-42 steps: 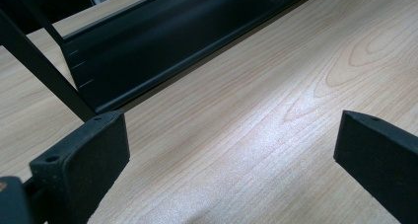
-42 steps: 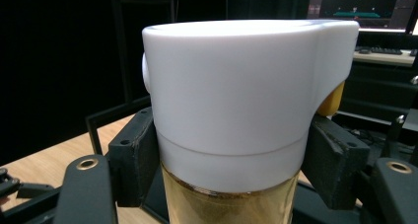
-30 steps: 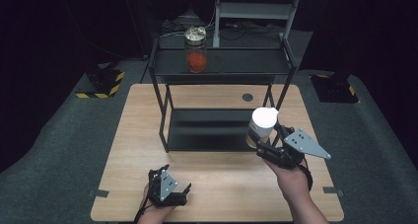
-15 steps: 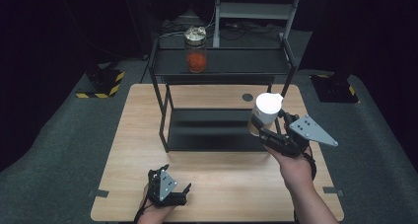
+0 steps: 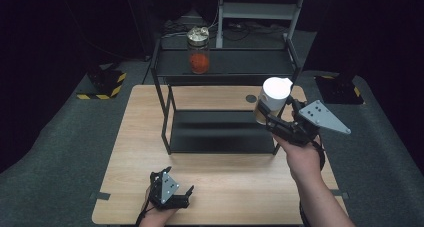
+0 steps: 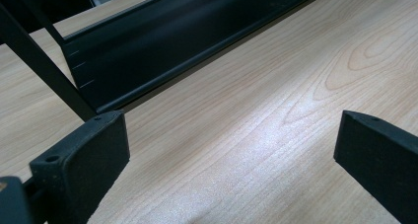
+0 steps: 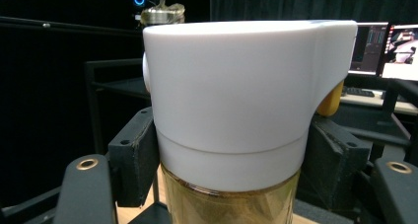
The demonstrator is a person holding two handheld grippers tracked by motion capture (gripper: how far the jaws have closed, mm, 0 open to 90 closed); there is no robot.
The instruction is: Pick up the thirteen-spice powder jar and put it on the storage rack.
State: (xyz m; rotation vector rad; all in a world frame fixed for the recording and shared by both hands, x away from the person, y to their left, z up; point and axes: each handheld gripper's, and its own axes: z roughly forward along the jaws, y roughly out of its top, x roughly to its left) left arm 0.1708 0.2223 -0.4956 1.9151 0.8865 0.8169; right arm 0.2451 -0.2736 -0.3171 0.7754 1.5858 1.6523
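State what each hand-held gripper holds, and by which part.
The right hand-held gripper clamps the white-lidded jar on its sides, just below the lid. The left hand-held gripper is open, holding nothing.

Jar point(image 7: 231, 199) bottom cut off below

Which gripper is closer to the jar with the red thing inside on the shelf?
Right. The right gripper is just below the shelf, right of the jar; the left gripper is at the table's near edge.
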